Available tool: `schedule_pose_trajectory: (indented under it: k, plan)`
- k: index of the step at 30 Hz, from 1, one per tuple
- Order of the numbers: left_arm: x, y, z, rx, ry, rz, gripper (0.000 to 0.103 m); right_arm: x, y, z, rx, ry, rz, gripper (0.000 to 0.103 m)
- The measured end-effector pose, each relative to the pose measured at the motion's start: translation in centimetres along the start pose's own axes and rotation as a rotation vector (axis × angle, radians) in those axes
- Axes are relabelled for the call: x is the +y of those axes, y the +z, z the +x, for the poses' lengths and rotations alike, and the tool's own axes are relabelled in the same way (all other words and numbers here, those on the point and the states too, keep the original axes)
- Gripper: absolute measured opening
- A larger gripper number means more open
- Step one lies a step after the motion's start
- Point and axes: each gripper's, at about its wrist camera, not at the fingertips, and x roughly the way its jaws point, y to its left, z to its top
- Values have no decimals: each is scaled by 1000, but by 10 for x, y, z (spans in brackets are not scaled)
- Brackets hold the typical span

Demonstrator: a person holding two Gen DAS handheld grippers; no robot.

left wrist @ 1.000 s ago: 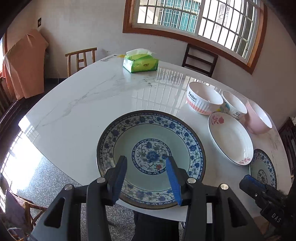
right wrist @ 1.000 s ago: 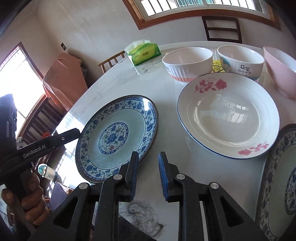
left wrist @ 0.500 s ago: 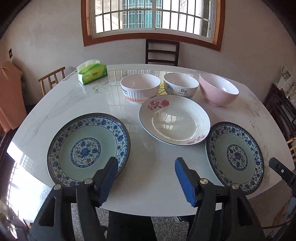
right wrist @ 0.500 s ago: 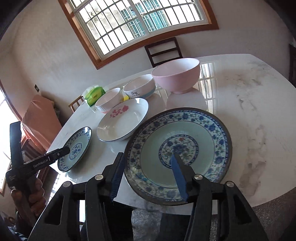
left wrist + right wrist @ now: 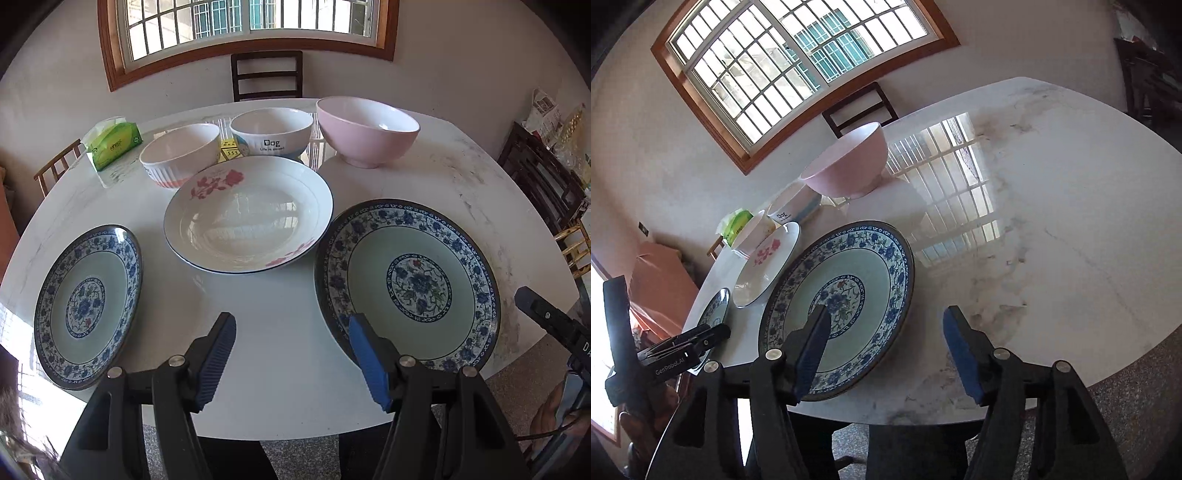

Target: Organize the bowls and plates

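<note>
plates, three, all flat on the marble table [image 5: 288, 373] and none stacked: blue-patterned plate, right [image 5: 406, 284]; blue-patterned plate, left [image 5: 86, 306]; white rose-print plate [image 5: 247, 214] between and behind them. bowls, three, in a row beyond: ribbed white bowl [image 5: 181, 155], "dog" bowl [image 5: 271, 133], pink bowl [image 5: 367, 129], each standing alone. sorting judged barely begun; all stacking remains. left gripper [image 5: 291, 358] wide, holding nothing. right gripper [image 5: 886, 350] opening, empty, over the right plate's near rim. tissue pack [image 5: 112, 142], one, far left.

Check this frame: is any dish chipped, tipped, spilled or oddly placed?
Nothing stands out. The three plates lie flat and the three bowls stand upright, empty, unstacked. Only grey smudges on the marble table near the right gripper, whose jaws are opening, empty.
</note>
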Motion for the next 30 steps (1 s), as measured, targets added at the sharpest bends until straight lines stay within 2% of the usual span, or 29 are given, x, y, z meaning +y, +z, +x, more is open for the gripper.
schedule_pose_trajectory:
  k: [10, 17, 30]
  plan:
    - [-5, 5, 35, 133, -93, -65, 65, -15, 1, 11, 26, 28, 19, 66]
    - [-3, 9, 51, 171, -159, -130, 65, -20, 4, 22, 52, 49, 15, 68]
    - [-6, 14, 57, 179, -200, -170, 65, -17, 13, 37, 82, 80, -13, 69]
